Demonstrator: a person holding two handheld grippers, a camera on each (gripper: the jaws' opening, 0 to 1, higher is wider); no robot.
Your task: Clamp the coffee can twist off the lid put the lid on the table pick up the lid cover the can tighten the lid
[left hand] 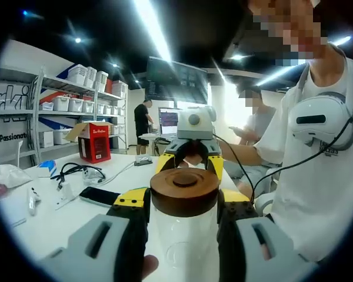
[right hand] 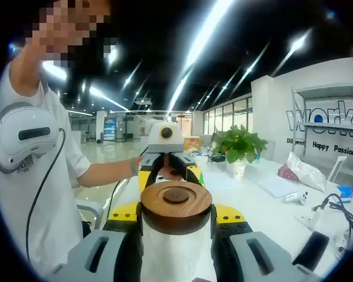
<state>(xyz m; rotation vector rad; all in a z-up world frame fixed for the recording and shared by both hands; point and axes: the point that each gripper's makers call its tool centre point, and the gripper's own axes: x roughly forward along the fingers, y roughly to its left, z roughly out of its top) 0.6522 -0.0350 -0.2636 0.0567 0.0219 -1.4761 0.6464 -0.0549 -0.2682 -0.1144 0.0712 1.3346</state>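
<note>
The coffee can (left hand: 182, 244) is a clear glass jar with a round brown wooden lid (left hand: 185, 191) sitting on top. My left gripper (left hand: 183, 200) is shut on the can, its black fingers (left hand: 134, 235) pressed against both sides just under the lid. From the far side the right gripper (left hand: 190, 161) reaches in toward the lid. In the right gripper view, the lid (right hand: 176, 205) sits between my right gripper's (right hand: 176, 214) jaws, which close against its rim. The left gripper (right hand: 167, 170) faces me from behind it. The can's base is hidden.
The white table (left hand: 41, 217) holds a dark phone (left hand: 99, 195), cables (left hand: 76, 171) and a red box (left hand: 95, 141). Shelves of white bins (left hand: 65, 103) stand behind. A person in a white shirt (left hand: 317, 188) is close at the right. A potted plant (right hand: 240, 144) stands on the table.
</note>
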